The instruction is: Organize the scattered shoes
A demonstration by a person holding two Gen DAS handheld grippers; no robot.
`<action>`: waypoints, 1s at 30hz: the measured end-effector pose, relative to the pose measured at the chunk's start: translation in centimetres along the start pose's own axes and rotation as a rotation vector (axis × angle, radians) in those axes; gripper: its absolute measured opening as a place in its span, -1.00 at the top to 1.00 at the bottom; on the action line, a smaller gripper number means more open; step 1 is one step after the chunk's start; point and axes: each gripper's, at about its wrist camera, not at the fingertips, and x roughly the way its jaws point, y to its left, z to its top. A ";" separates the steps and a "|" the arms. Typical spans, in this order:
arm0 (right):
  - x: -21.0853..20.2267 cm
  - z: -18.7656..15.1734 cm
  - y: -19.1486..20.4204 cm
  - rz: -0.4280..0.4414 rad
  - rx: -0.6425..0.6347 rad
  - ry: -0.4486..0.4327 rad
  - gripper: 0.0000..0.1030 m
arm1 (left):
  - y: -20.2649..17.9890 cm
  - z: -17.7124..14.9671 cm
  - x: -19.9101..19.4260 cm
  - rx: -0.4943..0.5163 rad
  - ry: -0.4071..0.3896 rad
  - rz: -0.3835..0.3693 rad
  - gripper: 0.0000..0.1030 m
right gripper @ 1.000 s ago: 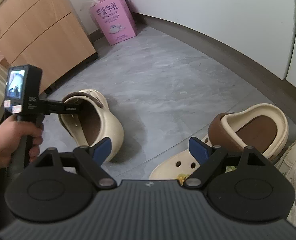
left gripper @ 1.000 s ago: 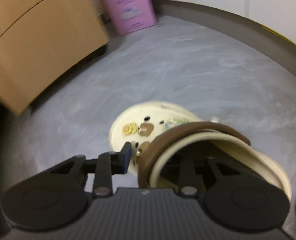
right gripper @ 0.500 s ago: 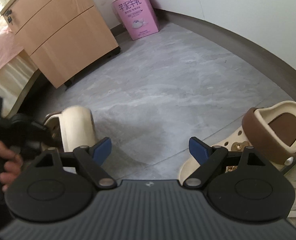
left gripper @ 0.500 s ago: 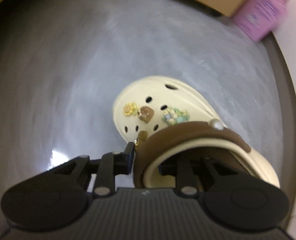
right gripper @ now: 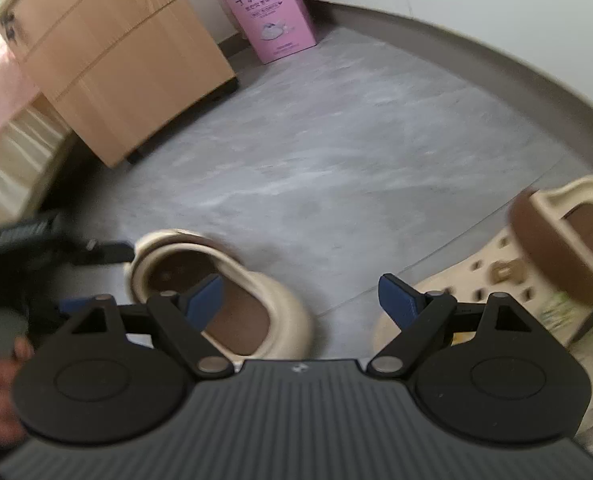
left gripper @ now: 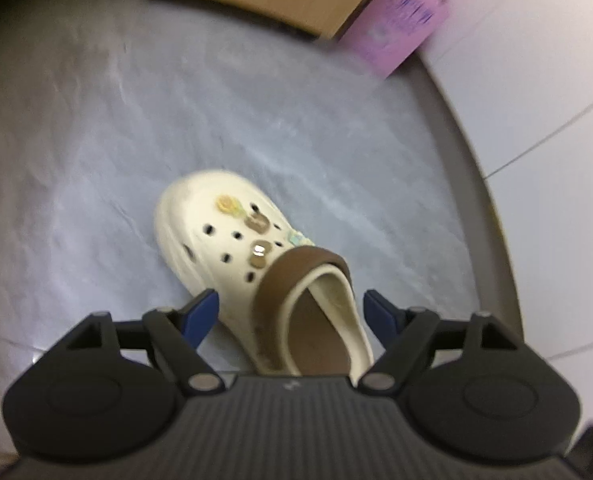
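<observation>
The left gripper is opening, its blue pads clear of the cream clog standing upright on the grey floor. The right gripper hangs wide and empty between this clog and a second clog lying near the skirting.

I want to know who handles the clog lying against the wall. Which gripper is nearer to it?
Right. The right gripper hangs open just left of the clog by the wall. The left gripper, jaws opening, straddles the other clog, farther left.
</observation>
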 end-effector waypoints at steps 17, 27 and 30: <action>11.1 -0.4 4.0 0.332 0.413 0.077 0.54 | 6.1 0.3 -5.1 0.022 -0.250 0.158 -0.83; 14.0 8.1 5.7 0.299 0.002 0.198 0.55 | 7.0 -0.2 -7.8 -0.053 -0.326 0.160 -0.83; 14.3 10.9 6.4 0.234 -0.159 0.195 0.55 | 7.0 -0.6 -7.0 -0.049 -0.281 0.146 -0.83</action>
